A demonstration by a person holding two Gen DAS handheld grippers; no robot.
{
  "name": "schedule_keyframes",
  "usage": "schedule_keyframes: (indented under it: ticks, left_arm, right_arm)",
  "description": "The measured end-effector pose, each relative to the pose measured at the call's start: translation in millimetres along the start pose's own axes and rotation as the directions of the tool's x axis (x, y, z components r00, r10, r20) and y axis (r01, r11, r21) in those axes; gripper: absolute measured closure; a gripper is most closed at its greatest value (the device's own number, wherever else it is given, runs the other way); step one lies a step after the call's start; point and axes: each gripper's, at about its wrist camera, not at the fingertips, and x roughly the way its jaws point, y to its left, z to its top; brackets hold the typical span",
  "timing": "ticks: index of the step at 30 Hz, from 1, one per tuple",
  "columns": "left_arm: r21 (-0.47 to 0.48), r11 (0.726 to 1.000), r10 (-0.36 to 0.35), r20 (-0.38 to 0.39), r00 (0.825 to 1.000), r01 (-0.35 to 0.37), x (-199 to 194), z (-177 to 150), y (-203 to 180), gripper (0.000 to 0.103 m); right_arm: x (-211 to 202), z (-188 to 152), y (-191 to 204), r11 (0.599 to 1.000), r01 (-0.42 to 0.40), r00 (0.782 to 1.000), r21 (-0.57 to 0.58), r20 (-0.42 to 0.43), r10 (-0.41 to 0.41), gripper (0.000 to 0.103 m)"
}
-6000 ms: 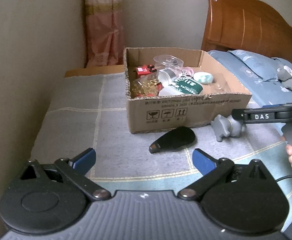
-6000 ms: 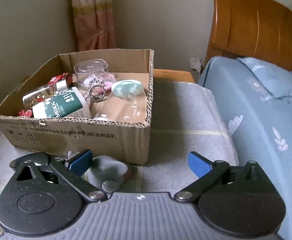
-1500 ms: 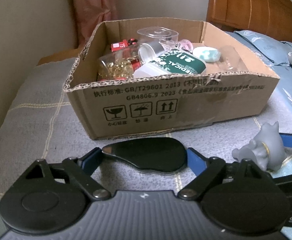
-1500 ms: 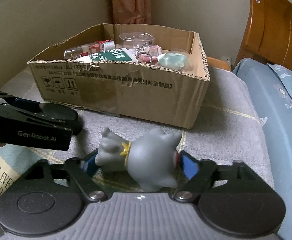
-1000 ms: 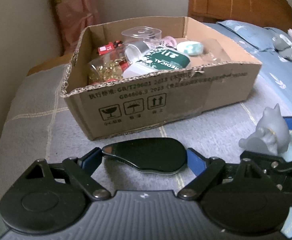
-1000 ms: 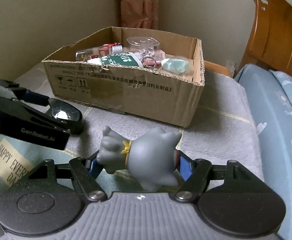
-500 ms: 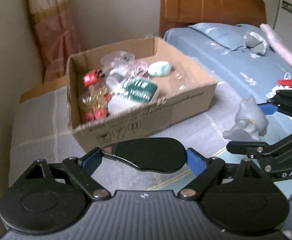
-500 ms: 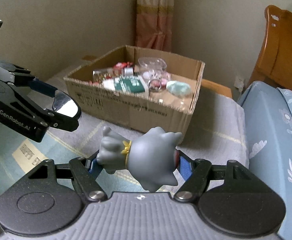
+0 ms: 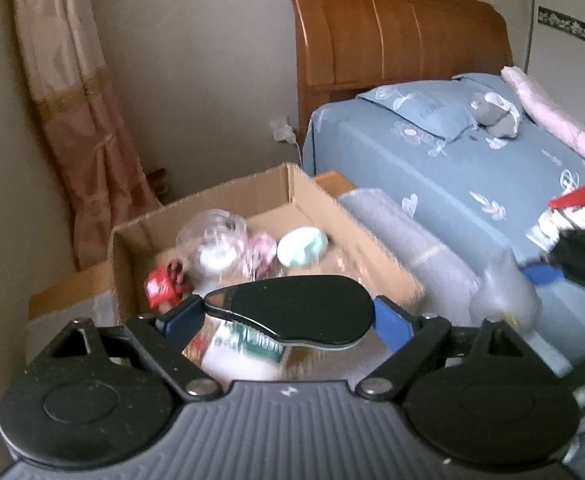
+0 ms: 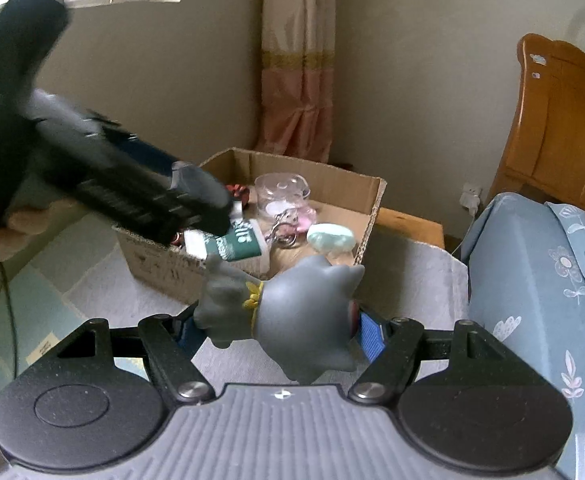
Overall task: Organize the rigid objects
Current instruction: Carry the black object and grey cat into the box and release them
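My left gripper (image 9: 288, 316) is shut on a flat black teardrop-shaped case (image 9: 296, 314) and holds it in the air above the near part of the open cardboard box (image 9: 300, 188). My right gripper (image 10: 280, 326) is shut on a grey animal figurine (image 10: 292, 316) with a yellow collar, held up in front of the box (image 10: 372, 204). The left gripper (image 10: 196, 196) also shows in the right wrist view, reaching over the box's left side. The box holds a clear container (image 10: 282, 192), a green-labelled white bottle (image 10: 240, 242), a mint oval case (image 10: 330, 238) and red items (image 9: 160, 284).
The box stands on a grey checked cloth (image 10: 408, 280). A bed with a blue flowered sheet (image 9: 472, 176) and a wooden headboard (image 9: 392, 36) lies to the right. A pink curtain (image 10: 296, 80) and the wall are behind the box.
Both grippers have risen with their objects. The left gripper has moved forward over the box with the black case. The right gripper has lifted the figurine higher, nearer the box.
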Motion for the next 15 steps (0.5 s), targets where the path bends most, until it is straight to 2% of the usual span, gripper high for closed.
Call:
schedule_keyframes:
  ticks: [7,11,15]
  left_arm:
    - [0.007,0.999,0.036,-0.015,0.999,-0.036,45,23,3,0.013]
    - [0.014,0.998,0.055,-0.041,0.998,-0.054,68,28,4,0.013]
    - [0.001,0.997,0.081,-0.070,0.994,-0.081,75,26,9,0.008]
  right_arm:
    - [8,5,-13,1.000,0.015,1.000,0.016,-0.002,-0.015,0.025]
    - [16,10,-20,0.999,0.027,1.000,0.020,-0.006,-0.027,0.025]
    - [19,12,-22,0.999,0.029,1.000,0.027,-0.006,-0.029,0.025]
